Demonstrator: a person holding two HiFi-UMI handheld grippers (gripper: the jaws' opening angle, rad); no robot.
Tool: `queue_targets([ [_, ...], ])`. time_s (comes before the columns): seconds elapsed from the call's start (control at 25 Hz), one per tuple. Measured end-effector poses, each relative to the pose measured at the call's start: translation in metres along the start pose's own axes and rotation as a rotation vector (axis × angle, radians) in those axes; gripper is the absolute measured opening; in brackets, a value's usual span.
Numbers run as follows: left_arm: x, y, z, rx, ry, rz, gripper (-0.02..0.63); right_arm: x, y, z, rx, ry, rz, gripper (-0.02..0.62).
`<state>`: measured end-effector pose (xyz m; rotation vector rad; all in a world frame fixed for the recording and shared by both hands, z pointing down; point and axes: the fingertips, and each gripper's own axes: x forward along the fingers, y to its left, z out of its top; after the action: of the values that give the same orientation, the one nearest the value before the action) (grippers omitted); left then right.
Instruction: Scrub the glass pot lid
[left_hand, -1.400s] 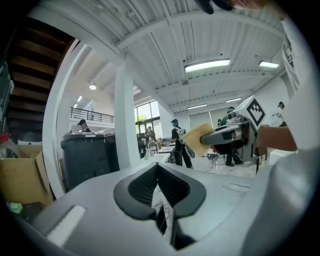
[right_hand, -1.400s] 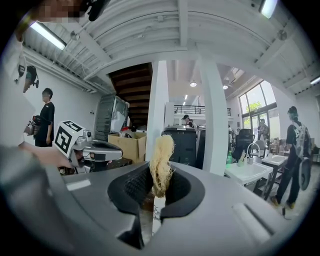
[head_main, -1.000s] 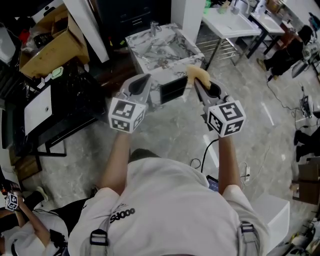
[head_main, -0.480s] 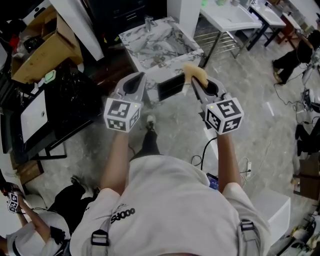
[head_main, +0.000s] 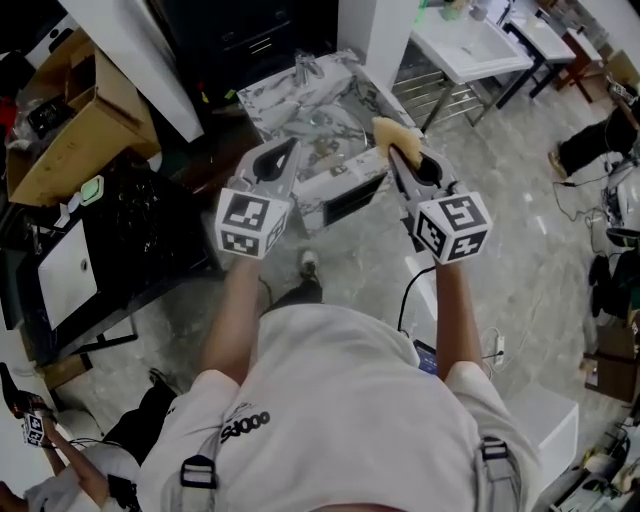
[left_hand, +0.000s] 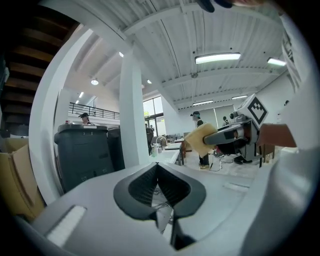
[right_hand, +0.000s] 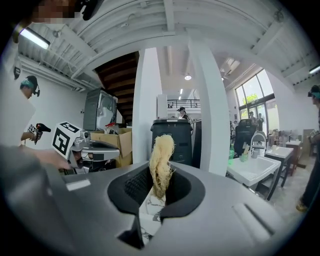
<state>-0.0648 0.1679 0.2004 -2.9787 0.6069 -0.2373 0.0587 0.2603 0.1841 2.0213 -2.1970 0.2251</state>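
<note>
Approach stage, by my read; no scrubbing begun. Walking both grippers chest-high toward marble table (head_main: 262, 108) w/ basin, at 12 o'clock in head view. Pinching yellow sponge (right_hand: 161, 159) in right gripper (head_main: 393, 155), jaws narrowed onto it, sponge poking up past tips. Holding left gripper (left_hand: 157, 166) closed tip to tip, w/ nothing betw. jaws. Can't pick out glass pot lid in any view; prob. down in basin, among small bits too unclear to name

Next, as a judgement: calls for locating lid first, then opening left jaws to steady it by rim or knob, then lowering sponge toward 12 o'clock into basin and laying it flat on glass. Worth minding slip, glass likely being slick under a two-jaw hold

Vs 1 s ago: a little closer to table, now larger and more tilted in head view, w/ gripper tips over its front part. Cardboard box (head_main: 75, 150) shifted lower, toward 10 o'clock. Shoe now in sight below grippers at 6 o'clock, mid-step. No change in grips: same sponge hold on right, same closed empty left
</note>
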Motion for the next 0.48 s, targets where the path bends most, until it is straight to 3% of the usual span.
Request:
queue_targets([
  [0.48,0.075,0.076,-0.024,-0.054,0.043,-0.055,0.009,0.097,-0.038,-0.008,0.04,0.08,-0.029,0.046],
])
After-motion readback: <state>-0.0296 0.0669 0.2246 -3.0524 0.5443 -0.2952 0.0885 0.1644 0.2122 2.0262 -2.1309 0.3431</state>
